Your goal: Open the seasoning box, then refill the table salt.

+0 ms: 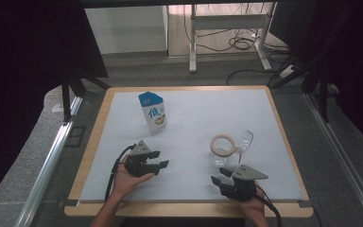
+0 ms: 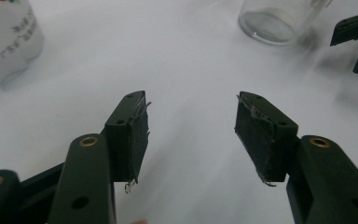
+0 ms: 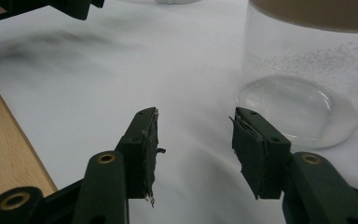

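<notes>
Tools both spread, gripping nothing. We see the right tool at lower right of the high view, the glass jar just beyond its jaws, upright, tan rim, seemingly empty; a wine glass lies tipped beside it. Left tool sits farther off. Milk carton stands upper left on the counter.

Black claws, brass-ringed screw holes, frayed pads, grey plates, black cables; forearms seemingly sleeveless.
</notes>
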Motion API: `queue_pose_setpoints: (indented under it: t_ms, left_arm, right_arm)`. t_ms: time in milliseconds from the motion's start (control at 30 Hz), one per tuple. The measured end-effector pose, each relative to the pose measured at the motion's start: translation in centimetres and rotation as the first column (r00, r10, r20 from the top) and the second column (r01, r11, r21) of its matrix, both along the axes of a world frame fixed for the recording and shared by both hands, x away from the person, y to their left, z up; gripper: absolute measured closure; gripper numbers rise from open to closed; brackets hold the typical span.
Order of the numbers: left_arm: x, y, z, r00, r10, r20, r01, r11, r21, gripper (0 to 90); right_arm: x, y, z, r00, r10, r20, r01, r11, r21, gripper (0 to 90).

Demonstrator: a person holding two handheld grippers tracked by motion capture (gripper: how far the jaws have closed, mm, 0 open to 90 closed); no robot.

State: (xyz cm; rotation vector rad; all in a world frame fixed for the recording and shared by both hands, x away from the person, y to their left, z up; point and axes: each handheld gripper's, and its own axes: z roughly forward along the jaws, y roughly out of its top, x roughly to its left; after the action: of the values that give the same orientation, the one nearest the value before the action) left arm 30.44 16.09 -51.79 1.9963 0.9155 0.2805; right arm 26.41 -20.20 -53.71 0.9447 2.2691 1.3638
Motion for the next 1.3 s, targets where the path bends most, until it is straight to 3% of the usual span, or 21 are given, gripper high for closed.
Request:
queue_pose_setpoints:
  t_ms: [433,667,767,933,1133,1300]
  left_arm:
    - [0.6,2.6,0.1,0.9959,0.09,0.0,-0.09,0.9958,-0.015,44.0]
    - [1.7,4.0,0.2,0.989,0.148,-0.013,-0.148,0.9887,-0.026,46.2]
    - [2.4,4.5,0.5,0.9839,0.179,0.002,-0.179,0.9838,-0.016,46.0]
    - [4.1,5.2,1.3,0.9773,0.211,0.021,-0.21,0.9768,-0.043,44.7]
    - [6.3,5.5,1.9,0.974,0.224,0.035,-0.222,0.9742,-0.04,46.0]
    - [7.4,5.7,2.0,0.9723,0.231,0.035,-0.228,0.9711,-0.069,47.7]
  right_arm:
    - [0.1,0.3,-0.1,1.0,0.002,-0.004,-0.002,1.0,-0.005,50.5]
    - [0.2,0.3,-0.1,0.9999,0.012,-0.002,-0.012,1.0,0.007,50.5]
    - [0.2,0.2,-0.1,0.9999,0.014,-0.003,-0.014,1.0,0.003,50.5]
    - [0.1,0.3,-0.1,0.9999,0.016,-0.001,-0.016,1.0,0.008,50.5]
    - [0.1,0.2,-0.1,0.9998,0.018,0.002,-0.018,1.0,0.008,50.5]
    - [0.2,0.2,-0.1,0.9998,0.018,-0.004,-0.018,1.0,0.0,50.4]
